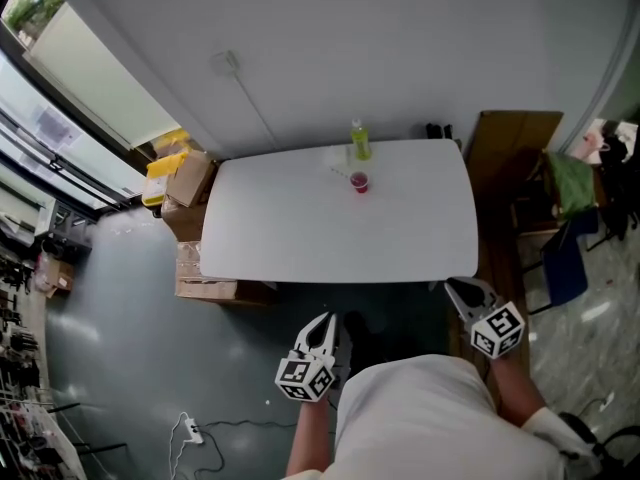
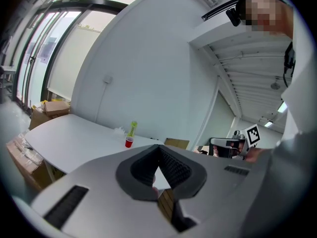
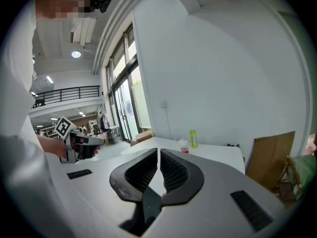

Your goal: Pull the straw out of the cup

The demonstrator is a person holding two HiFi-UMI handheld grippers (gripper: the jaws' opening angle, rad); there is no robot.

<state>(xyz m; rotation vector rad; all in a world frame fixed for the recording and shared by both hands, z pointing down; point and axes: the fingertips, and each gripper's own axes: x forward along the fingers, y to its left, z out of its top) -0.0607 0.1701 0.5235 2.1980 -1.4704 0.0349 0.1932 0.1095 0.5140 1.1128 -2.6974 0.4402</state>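
Observation:
A small red cup (image 1: 360,181) stands on the far half of the white table (image 1: 300,238), just in front of a green bottle (image 1: 360,140). A thin pale straw seems to lean out of the cup toward the left; it is too small to be sure. Both grippers are held short of the table's near edge, far from the cup. My left gripper (image 1: 326,326) is shut and empty, and so is my right gripper (image 1: 456,287). The cup (image 2: 129,142) and bottle (image 2: 132,128) show small beyond the left gripper (image 2: 158,148). The cup (image 3: 184,150) also appears past the right gripper (image 3: 158,151).
Cardboard boxes (image 1: 192,180) are stacked by the table's left end. A brown board (image 1: 512,133) leans at the right end, with a chair and clothes (image 1: 572,186) beyond it. A power strip and cable (image 1: 190,430) lie on the floor. Windows run along the left wall.

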